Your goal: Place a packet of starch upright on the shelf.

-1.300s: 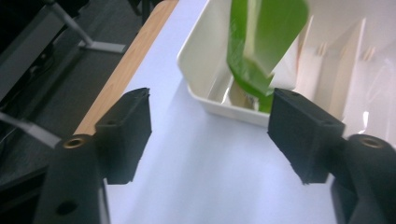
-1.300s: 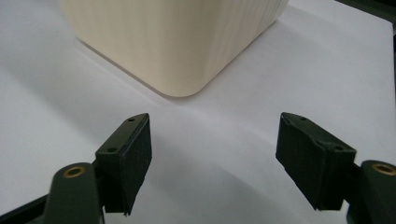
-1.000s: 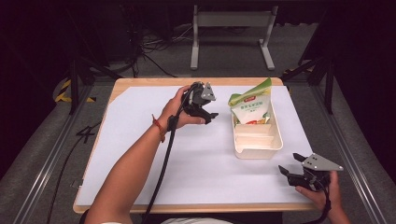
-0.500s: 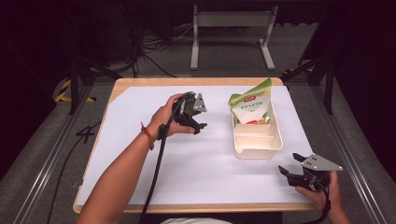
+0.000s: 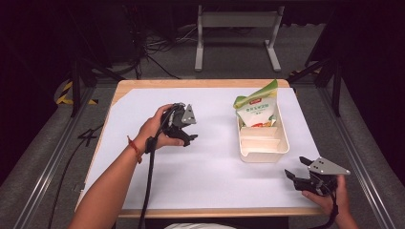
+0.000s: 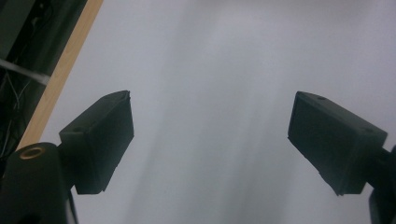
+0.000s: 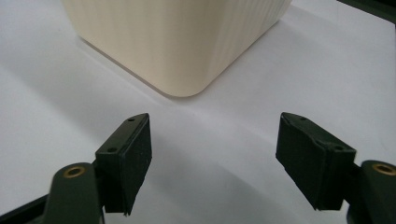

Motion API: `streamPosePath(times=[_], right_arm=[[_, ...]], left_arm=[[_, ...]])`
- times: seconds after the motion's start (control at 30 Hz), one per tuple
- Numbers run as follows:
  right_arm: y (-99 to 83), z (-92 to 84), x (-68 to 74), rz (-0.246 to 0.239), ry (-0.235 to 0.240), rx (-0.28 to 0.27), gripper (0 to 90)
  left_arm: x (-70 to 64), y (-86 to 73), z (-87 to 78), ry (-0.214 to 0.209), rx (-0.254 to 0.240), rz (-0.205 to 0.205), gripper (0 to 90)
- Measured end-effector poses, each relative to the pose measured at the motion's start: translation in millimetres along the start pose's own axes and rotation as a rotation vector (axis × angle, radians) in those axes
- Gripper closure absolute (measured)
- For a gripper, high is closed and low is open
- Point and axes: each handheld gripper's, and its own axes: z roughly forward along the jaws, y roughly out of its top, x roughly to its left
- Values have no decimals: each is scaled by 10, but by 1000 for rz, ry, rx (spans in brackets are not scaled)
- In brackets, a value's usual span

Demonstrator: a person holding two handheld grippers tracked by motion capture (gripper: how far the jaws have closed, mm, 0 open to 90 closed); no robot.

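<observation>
A cream plastic bin [image 5: 263, 143] stands on the white table cover, right of centre. A green and white snack bag [image 5: 258, 108] leans upright in its far end. My left gripper [image 5: 188, 139] hangs over the middle left of the table, held by a hand, its jaws open and empty above bare white cover [image 6: 210, 70]. My right gripper [image 5: 296, 171] rests near the front right corner, open and empty. It points at the bin's rounded near corner [image 7: 180, 46], a short way off.
The wooden table edge [image 6: 60, 70] runs along the left of the left gripper view. A cable [image 5: 149, 186] trails from the left gripper along the forearm to the front edge. A metal stand [image 5: 236, 33] is on the floor behind the table.
My left gripper has drawn back from near the bin toward the table's middle left and lowered. The right gripper has stayed in place.
</observation>
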Motion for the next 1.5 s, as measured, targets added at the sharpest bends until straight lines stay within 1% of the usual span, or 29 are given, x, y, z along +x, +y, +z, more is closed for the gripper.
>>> streamPosePath(times=[0.03,0.13,0.2,0.3,0.37,0.47,0.53,0.6,0.73,0.83,0.87,0.9,1.0,1.03,1.07,1.1,1.17,1.27,1.3,1.37,1.4,1.43,1.47,1.5], right_arm=[[1,0,1,-1,0,0,264],[3,2,2,-1,-1,1,264],[3,3,4,-1,0,-1,264],[4,0,8,-7,3,-3,264],[5,-5,11,-9,6,-7,264],[10,-2,16,-14,8,-6,264],[14,0,20,-17,7,-4,264],[15,1,21,-18,7,-4,263],[12,0,21,-19,10,-6,263],[16,-1,25,-22,11,-4,262],[16,1,27,-23,12,-2,262],[16,2,28,-23,13,-1,262],[17,3,32,-26,14,-2,261],[17,3,33,-24,15,-1,261],[16,4,31,-24,15,-2,261],[17,4,32,-24,15,-1,261],[17,7,34,-26,17,-1,261],[21,13,41,-33,16,3,261],[24,13,49,-37,20,4,261],[30,14,59,-46,20,4,261],[30,17,59,-46,20,5,260],[30,17,59,-46,20,5,260],[30,18,57,-45,19,5,260],[31,17,53,-44,20,5,260]], left_arm=[[-12,-30,-17,4,-3,-8,150],[-32,-111,-70,12,12,4,143],[-54,-169,-93,18,12,-10,143],[-80,-253,-118,28,25,-9,142],[-93,-309,-129,19,20,-25,139],[-119,-376,-146,35,35,-21,138],[-145,-425,-159,38,45,-30,137],[-182,-481,-170,51,43,-28,134],[-267,-595,-172,68,60,-15,131],[-326,-715,-179,60,58,-40,128],[-347,-753,-185,68,66,-50,125],[-362,-789,-193,74,70,-51,125],[-408,-894,-220,76,70,-63,123],[-426,-947,-235,78,75,-77,122],[-437,-1000,-246,83,80,-78,124],[-451,-1046,-257,92,76,-86,125],[-466,-1139,-280,96,53,-104,125],[-476,-1265,-316,113,30,-120,123],[-480,-1311,-330,108,18,-132,123],[-492,-1398,-352,115,15,-148,121],[-494,-1429,-358,121,9,-149,120],[-497,-1470,-370,118,-2,-159,120],[-497,-1519,-382,110,-6,-182,120],[-499,-1553,-392,117,-11,-188,121]])
